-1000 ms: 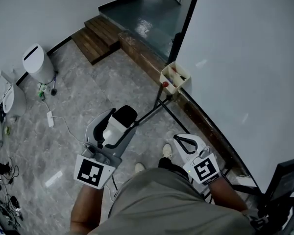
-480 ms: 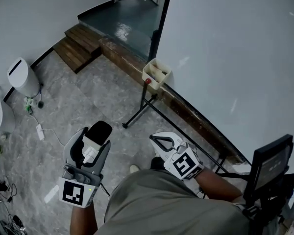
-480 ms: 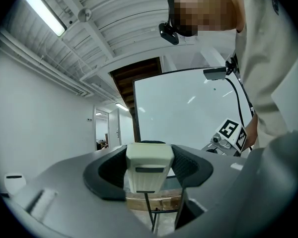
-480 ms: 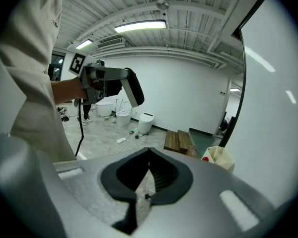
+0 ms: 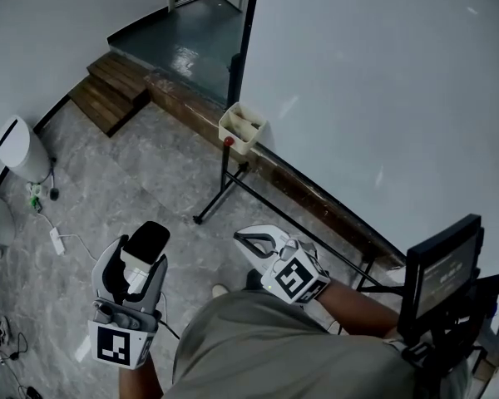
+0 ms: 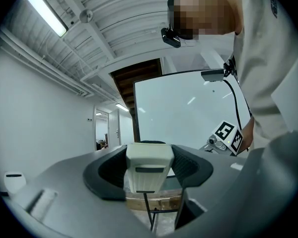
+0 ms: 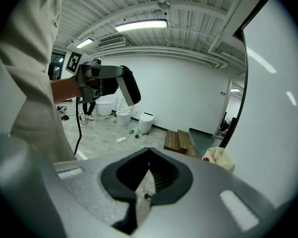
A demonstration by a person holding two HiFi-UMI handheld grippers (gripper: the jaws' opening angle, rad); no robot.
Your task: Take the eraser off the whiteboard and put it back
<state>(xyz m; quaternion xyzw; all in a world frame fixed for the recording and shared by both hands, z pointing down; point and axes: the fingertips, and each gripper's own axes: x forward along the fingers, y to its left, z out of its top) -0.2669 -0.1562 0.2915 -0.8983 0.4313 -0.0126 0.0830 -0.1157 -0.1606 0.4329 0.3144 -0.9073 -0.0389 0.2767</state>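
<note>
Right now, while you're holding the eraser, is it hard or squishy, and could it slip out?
The eraser has a white ribbed shell that looks like hard plastic, so it is probably stiff. It seems small, so it is likely light. The left gripper presses ribbed dark pads on both its sides, so slipping looks unlikely. Its black end, probably felt, may give a little.

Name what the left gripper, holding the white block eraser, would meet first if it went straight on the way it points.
Most likely the white whiteboard, near its dark side frame. The left gripper, shut on the white block eraser, faces it with nothing between, though depth is unclear.
</note>
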